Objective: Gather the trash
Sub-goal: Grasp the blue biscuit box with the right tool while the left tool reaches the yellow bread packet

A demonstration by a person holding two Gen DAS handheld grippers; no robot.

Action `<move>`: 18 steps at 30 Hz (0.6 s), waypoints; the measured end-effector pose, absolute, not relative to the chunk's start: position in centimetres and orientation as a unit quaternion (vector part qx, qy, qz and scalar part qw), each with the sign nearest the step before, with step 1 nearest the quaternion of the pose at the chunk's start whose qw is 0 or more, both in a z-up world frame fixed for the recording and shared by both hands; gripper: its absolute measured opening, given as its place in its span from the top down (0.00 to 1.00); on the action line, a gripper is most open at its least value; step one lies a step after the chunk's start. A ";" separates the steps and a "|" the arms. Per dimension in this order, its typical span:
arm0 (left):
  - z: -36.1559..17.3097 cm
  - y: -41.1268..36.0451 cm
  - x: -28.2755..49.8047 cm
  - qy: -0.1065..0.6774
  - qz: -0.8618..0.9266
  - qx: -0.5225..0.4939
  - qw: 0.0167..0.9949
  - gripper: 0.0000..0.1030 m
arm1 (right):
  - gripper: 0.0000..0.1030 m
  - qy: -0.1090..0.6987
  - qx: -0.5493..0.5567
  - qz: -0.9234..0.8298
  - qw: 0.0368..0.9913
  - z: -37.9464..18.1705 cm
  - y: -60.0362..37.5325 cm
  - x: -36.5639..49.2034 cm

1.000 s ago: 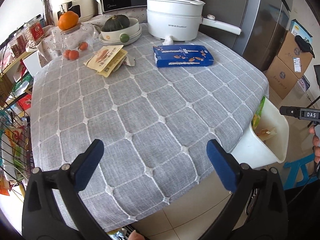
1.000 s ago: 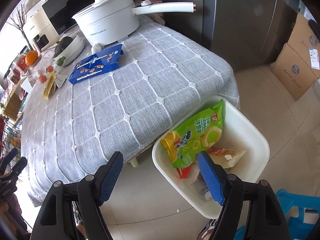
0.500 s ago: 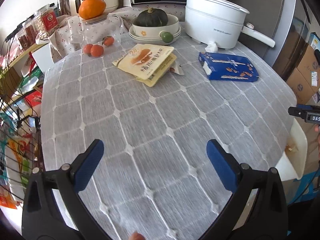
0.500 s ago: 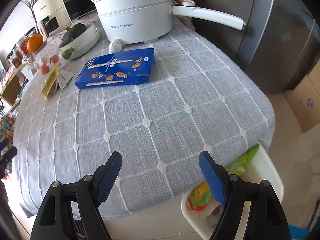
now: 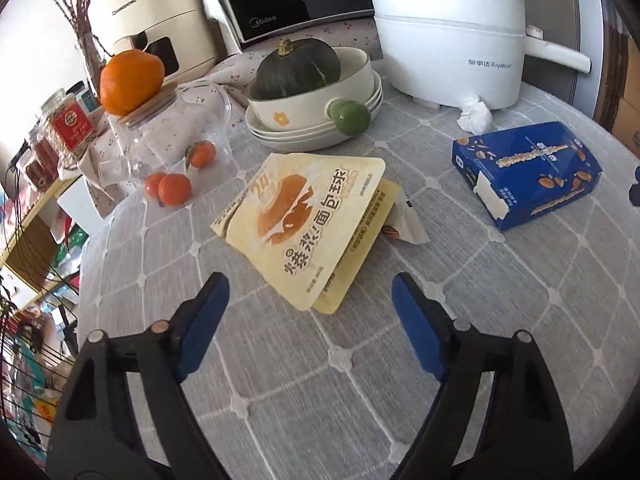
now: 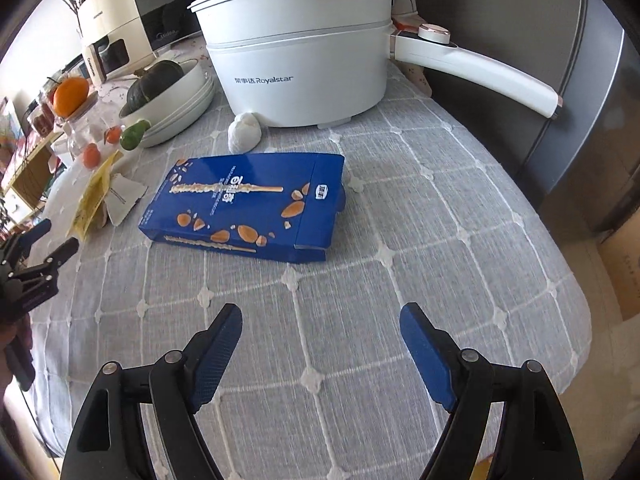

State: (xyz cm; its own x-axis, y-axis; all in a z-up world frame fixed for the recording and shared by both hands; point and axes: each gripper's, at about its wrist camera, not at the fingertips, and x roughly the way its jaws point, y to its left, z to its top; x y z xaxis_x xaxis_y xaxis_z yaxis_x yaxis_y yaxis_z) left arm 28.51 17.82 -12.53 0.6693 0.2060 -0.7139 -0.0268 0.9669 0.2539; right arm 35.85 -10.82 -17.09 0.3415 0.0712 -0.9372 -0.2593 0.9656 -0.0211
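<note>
Blue-padded jaws of both the left gripper [image 5: 308, 304] and right gripper [image 6: 320, 338] are held wide, empty. Beyond them on the surface, the stacked yellow foil pouches [image 5: 310, 222] could be split apart; the flat blue cardboard box [image 6: 244, 206] could be skidded.

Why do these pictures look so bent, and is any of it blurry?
Both views are fisheye: black corners, the white pot bulging in the right wrist view. Left wrist view: the yellow pouch is fairly sharp, cloth by the open left gripper smeared. Right wrist view: the blue box is slightly soft.
</note>
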 end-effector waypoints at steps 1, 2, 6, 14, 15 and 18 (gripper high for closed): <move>-12.8 17.7 28.9 0.403 0.065 0.118 0.905 0.29 | 0.20 0.565 -0.077 0.105 0.815 -17.2 -10.9 36.3; -13.0 17.6 29.2 0.405 0.067 0.123 0.903 0.33 | 0.20 0.565 -0.071 0.107 0.815 -17.3 -10.9 36.8; -13.7 17.9 30.1 0.419 0.067 0.113 0.899 0.64 | 0.20 0.562 -0.044 0.114 0.818 -17.7 -11.0 39.3; -13.6 18.2 29.6 0.417 0.054 0.089 0.903 0.98 | 0.54 0.581 0.063 0.143 0.799 -21.0 -11.7 43.0; -13.6 18.1 29.5 0.417 0.051 0.085 0.903 1.00 | 0.57 0.584 0.077 0.151 0.794 -21.4 -11.7 42.9; -13.2 18.2 28.7 0.421 0.044 0.071 0.903 1.00 | 0.82 0.574 0.097 0.174 0.795 -21.1 -11.8 42.1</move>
State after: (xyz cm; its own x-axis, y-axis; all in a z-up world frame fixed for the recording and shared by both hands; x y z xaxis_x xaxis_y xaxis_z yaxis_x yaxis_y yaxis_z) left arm 28.68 18.15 -13.22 0.6419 0.1390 -0.7540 -0.0201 0.9861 0.1646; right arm 42.09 -11.79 -21.06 0.2817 0.3881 -0.8775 -0.1645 0.9205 0.3543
